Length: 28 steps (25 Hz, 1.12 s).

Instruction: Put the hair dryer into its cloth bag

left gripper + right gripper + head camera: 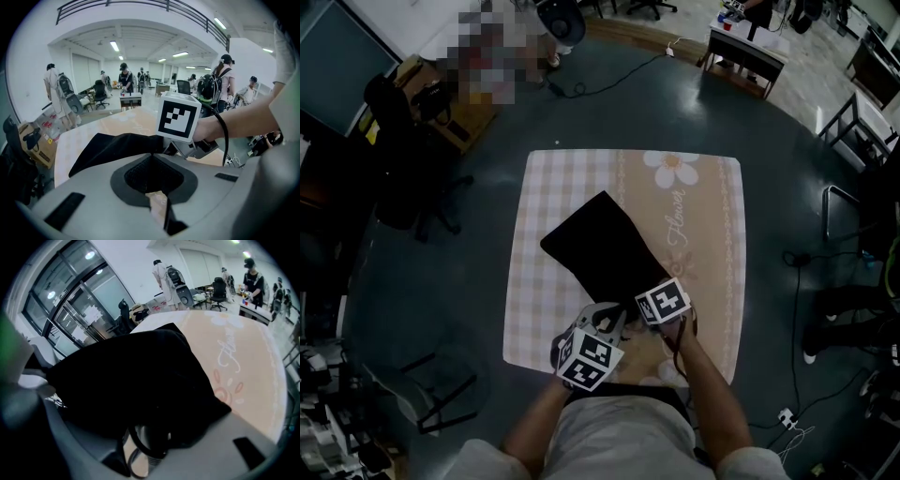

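Cloth bag (pixel 595 244) on mat (pixel 572 178): left fingers (pixel 84 187) pinch its edge, right fingers (pixel 211 460) clasp it.

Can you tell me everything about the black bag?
The cloth bag is black, soft and matte. It lies slanted on the checked tablecloth, with its far end flat and its near end bunched and bulging. The left gripper pinches its edge. The bulging part sits between the wide-apart jaws of the right gripper, where a black cord loops out.

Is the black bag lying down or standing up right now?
Lying down: the bag stretches along the checked mat, its far end flat on it.
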Motion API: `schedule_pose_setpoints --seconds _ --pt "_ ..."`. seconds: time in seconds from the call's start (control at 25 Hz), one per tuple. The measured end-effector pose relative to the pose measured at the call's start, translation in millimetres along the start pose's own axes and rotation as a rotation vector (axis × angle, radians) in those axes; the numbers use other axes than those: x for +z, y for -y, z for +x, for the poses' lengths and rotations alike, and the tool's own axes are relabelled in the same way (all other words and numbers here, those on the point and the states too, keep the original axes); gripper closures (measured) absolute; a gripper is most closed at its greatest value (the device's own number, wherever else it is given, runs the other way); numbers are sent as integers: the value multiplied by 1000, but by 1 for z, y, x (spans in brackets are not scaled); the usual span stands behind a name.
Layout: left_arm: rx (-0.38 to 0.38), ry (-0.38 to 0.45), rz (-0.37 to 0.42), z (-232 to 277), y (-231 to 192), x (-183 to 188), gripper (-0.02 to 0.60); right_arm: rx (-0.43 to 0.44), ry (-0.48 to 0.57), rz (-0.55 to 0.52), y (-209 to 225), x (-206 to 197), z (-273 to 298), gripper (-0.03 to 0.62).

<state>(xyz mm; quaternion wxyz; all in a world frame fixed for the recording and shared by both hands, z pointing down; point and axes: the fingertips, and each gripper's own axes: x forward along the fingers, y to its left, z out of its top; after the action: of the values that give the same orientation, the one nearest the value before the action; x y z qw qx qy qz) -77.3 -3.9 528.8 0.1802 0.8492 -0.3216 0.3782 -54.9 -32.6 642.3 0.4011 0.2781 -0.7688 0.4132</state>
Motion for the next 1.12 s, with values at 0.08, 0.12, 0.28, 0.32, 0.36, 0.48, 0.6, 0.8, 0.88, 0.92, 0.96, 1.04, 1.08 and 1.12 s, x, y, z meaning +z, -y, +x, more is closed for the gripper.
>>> schedule_pose_setpoints --seconds 0.08,0.12,0.28,0.32,0.36,0.48,0.6,0.8,0.88,0.92,0.96,1.04,1.08,1.12 --pt "0 -3 3 0 0 0 566 -3 5 3 0 2 0 368" --pt "0 -4 3 -1 0 1 566 -4 8 4 0 2 0 368" --pt "0 -11 7 -2 2 1 566 0 24 13 -1 5 2 368" --pt "-1 -11 8 -2 2 1 566 0 23 14 0 5 2 368" --pt "-1 -11 8 -2 3 1 566 -2 26 14 0 6 3 368" --pt "-4 -12 7 -1 3 0 566 -4 28 14 1 8 4 368" --pt "-7 -15 10 0 4 0 566 -5 21 14 1 9 4 368" --pt "-6 -17 10 1 3 1 566 -1 14 10 2 12 7 368" --pt "-6 -19 8 2 2 1 566 4 10 9 2 14 7 368" --pt "-6 -19 7 2 1 0 566 7 10 9 1 14 7 368" --pt "-6 -19 6 2 1 0 566 11 11 9 0 16 7 368" --pt "-5 -17 6 1 0 1 566 17 16 10 -1 19 4 368" --pt "-4 -16 5 1 0 1 566 21 17 11 -2 20 3 368" --pt "-4 -17 5 1 0 1 566 23 17 11 -3 21 2 368"
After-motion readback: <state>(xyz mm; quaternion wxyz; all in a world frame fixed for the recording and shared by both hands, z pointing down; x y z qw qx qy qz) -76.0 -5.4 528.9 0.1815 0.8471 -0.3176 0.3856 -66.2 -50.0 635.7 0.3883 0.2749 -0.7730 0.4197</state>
